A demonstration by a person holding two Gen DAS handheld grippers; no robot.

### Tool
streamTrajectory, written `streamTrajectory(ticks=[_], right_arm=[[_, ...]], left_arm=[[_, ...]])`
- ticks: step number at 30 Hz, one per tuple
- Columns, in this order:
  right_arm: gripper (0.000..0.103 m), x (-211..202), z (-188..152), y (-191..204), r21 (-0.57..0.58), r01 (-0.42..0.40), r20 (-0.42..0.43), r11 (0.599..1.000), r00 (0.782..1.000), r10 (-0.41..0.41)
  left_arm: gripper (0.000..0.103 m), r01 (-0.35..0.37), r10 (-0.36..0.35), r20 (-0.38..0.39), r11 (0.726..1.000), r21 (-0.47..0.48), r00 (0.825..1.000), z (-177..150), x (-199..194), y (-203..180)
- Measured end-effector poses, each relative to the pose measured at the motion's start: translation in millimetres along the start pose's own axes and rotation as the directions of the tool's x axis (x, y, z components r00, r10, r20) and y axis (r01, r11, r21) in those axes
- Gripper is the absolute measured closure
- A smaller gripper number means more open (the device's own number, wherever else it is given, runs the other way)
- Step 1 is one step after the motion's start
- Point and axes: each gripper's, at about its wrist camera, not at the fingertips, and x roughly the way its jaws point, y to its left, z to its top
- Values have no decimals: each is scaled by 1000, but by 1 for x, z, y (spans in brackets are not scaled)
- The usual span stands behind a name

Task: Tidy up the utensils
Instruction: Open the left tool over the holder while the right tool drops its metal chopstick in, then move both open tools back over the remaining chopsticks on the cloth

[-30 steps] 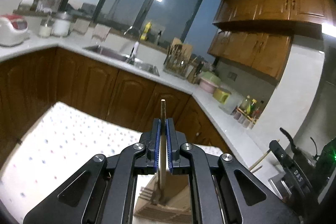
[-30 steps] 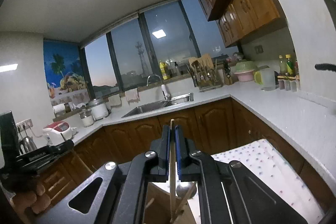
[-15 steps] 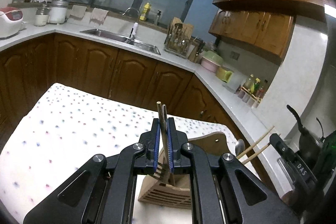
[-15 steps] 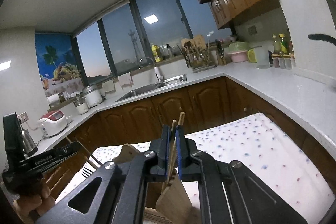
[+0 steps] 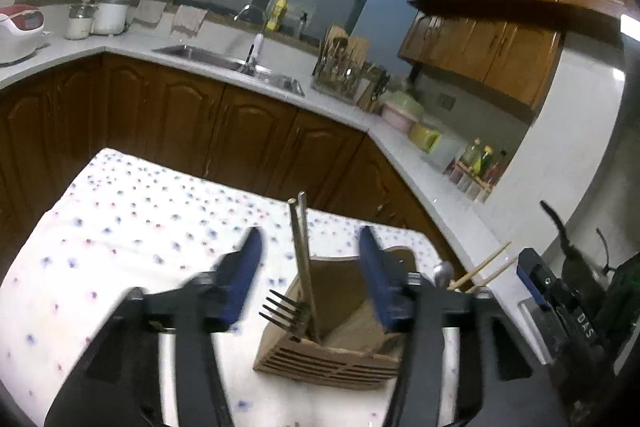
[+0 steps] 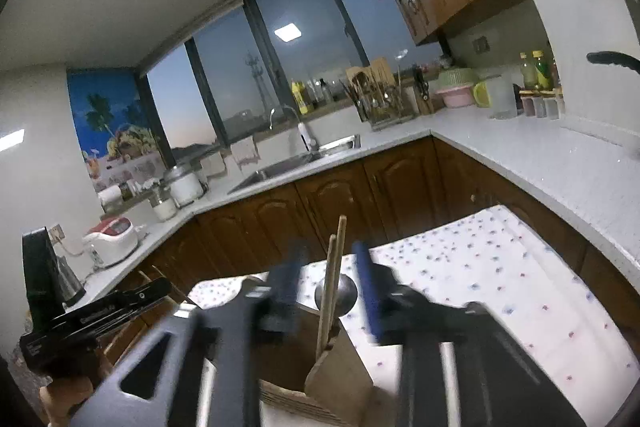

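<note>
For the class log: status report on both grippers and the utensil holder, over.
Left gripper, right gripper: jaws just opened, nothing gripped. Chopsticks standing in wooden holder. Nothing in the way.

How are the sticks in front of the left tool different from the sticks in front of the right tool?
The metal chopsticks look grey and shiny; the wooden chopsticks are pale tan. The metal pair stands beside a fork; the wooden pair stands before a spoon. Both pairs stand in the wooden holder, released.

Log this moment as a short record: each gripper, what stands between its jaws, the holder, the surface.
left gripper: jaws just opened, clear of chopsticks
left chopsticks: metal pair, standing in holder
right gripper: jaws just opened, clear of chopsticks
right chopsticks: wooden pair, standing in holder
holder: wooden, slotted; fork inside
surface: dotted tablecloth
</note>
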Motion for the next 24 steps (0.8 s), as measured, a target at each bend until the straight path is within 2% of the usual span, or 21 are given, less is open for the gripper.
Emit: streamTrajectory(ticks=[1, 4, 6, 7, 10, 14, 17, 24], right_arm=[[50, -4, 1, 0, 5, -5, 9, 1000, 1000, 5], [31, -17, 4, -2, 19, -17, 37, 1000, 999, 16], [6, -27, 4, -5, 34, -33, 41, 999, 999, 31], [2, -31, 3, -6, 41, -37, 40, 998, 999, 36], [0, -47, -7, -13, 64, -49, 27, 997, 999, 47], [0, -64, -33, -27, 109, -37, -42, 993, 998, 42], [0, -79, -55, -37, 129, -8, -89, 992, 996, 20], [0, -113, -91, -45, 115, 35, -172, 993, 985, -15]], left_arm=[[31, -3, 3, 11, 1000, 2, 1000, 0, -6, -2], [17, -13, 13, 31, 1000, -5, 999, -2, -24, -2], [8, -30, 31, 31, 999, -44, 999, -10, -38, 4], [5, -35, 37, 30, 997, -65, 999, -16, -44, 7], [5, -40, 41, 14, 995, -87, 999, -35, -59, 16], [5, -86, 84, -23, 991, -102, 996, -71, -79, 26], [5, -92, 85, -66, 989, -117, 994, -96, -90, 32], [5, -124, 109, -143, 987, -98, 984, -142, -113, 36]])
